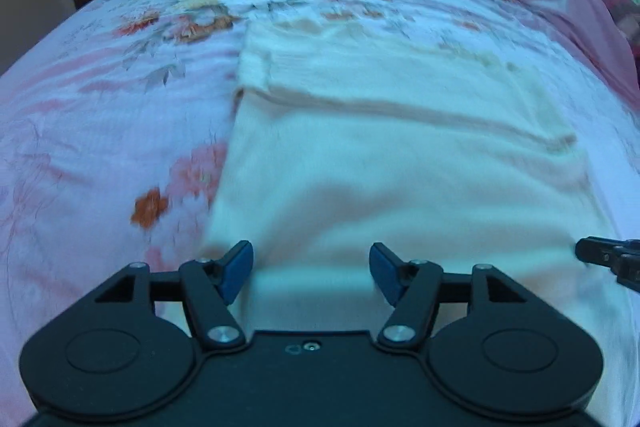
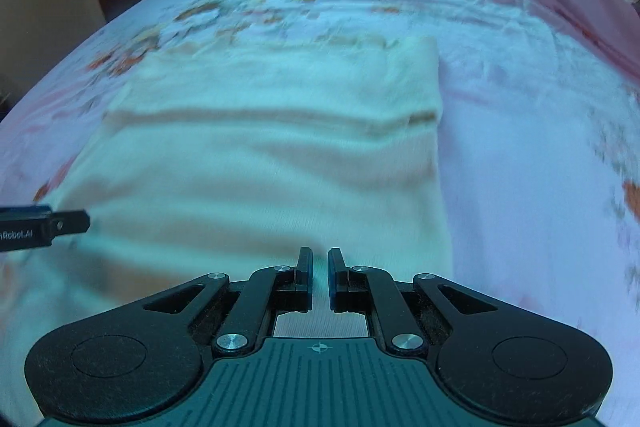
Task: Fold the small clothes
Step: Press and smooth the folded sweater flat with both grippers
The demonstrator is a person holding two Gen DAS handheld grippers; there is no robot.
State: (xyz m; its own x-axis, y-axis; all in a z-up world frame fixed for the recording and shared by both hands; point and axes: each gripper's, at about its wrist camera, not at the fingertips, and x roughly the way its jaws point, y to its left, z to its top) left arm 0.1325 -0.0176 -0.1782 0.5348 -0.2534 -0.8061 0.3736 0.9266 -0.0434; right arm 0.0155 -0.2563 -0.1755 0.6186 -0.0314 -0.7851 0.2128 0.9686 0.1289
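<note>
- Left wrist view: the left gripper (image 1: 311,273), blue pads spread wide and empty, hovers at the near edge of the cream knit garment (image 1: 400,155), lying flat on the floral pink bedsheet (image 1: 100,107), long axis running away from the camera, a folded band crossing it.
- Right wrist view: the right gripper (image 2: 319,277) shows fingers nearly together, a narrow gap left, nothing visibly pinched, over the garment's near hem.

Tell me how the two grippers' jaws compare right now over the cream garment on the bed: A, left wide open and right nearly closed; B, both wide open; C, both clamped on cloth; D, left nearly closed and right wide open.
A: the left gripper has its blue pads spread wide above the cream garment, while the right gripper shows only a narrow slit between its fingers.
</note>
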